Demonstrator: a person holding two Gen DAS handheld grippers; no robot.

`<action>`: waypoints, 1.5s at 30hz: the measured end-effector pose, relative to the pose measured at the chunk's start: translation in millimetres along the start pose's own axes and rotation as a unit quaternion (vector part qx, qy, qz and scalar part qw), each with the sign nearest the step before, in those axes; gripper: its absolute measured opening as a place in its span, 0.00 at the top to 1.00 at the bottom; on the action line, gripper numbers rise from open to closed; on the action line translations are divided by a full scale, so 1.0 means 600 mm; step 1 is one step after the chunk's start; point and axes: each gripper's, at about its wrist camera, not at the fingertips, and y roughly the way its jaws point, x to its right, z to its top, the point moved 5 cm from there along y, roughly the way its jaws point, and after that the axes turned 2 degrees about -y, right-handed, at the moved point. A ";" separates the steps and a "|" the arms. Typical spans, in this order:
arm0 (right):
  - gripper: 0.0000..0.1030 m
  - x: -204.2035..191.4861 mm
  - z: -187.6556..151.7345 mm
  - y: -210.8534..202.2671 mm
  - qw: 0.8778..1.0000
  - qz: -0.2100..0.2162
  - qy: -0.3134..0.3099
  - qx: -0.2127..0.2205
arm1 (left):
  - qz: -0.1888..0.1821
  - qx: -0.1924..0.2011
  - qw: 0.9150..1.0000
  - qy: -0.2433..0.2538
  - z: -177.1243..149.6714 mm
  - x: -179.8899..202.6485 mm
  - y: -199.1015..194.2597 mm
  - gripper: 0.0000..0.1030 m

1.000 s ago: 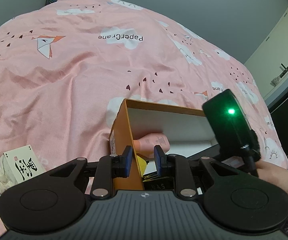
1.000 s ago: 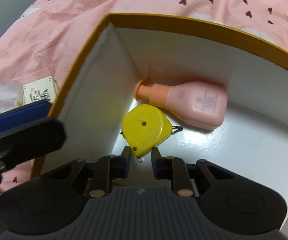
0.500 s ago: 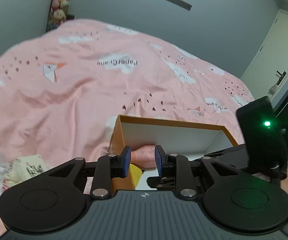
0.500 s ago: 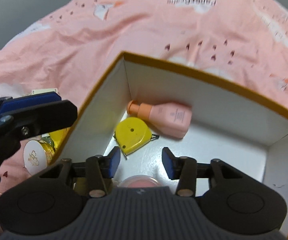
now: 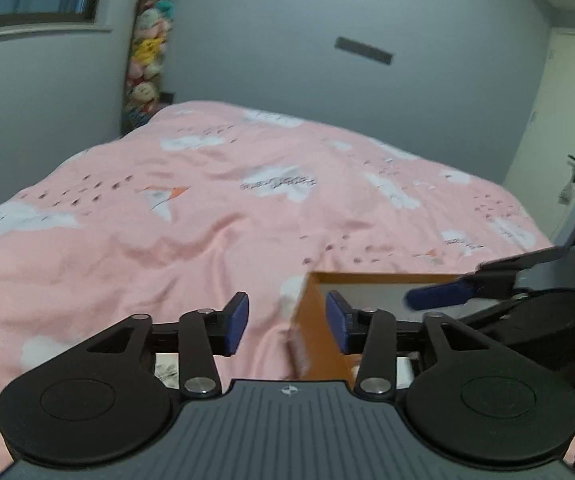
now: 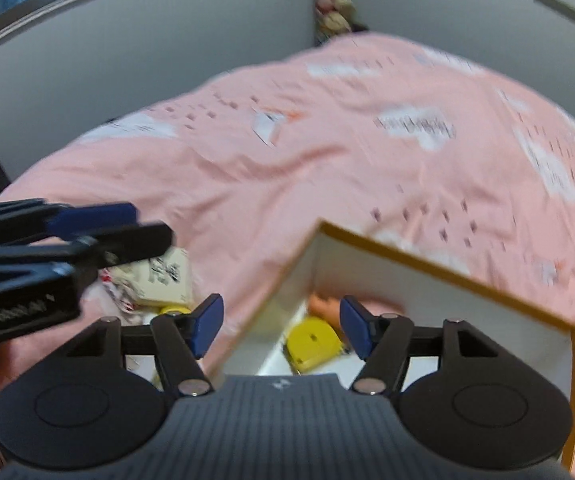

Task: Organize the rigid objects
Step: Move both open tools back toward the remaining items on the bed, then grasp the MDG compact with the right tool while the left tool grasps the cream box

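Note:
An orange box with a white inside [image 6: 439,270] lies on the pink bed; its left wall shows in the left wrist view [image 5: 319,312]. Inside it lie a yellow tape measure [image 6: 313,344] and a pink bottle [image 6: 325,305], partly hidden by my right fingers. My right gripper [image 6: 279,324] is open and empty, raised above the box's left wall. My left gripper [image 5: 286,322] is open and empty, held high just left of the box. Each gripper shows in the other's view [image 6: 67,236] [image 5: 487,284].
A white card box with black characters [image 6: 163,276] and small yellow items [image 6: 173,311] lie on the pink duvet [image 5: 207,216] left of the orange box. Grey walls, a stack of plush toys [image 5: 147,60] and a door [image 5: 567,120] stand beyond the bed.
Both grippers have opened wider and lifted up and back; both views now tilt up toward the room. The tape measure stays in the box, let go by my right gripper.

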 end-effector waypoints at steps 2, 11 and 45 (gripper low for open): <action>0.32 -0.019 0.008 -0.001 1.000 0.003 -0.031 0.004 | 0.020 0.004 1.000 0.000 -0.001 -0.020 -0.006 0.29; 0.29 -0.108 0.026 0.026 0.988 0.052 -0.142 -0.029 | 0.027 -0.101 0.995 -0.008 -0.023 -0.107 -0.004 0.27; 0.25 -0.271 -0.106 0.231 0.950 0.117 -0.210 -0.199 | 0.001 -0.282 0.921 0.268 -0.110 -0.149 0.033 0.21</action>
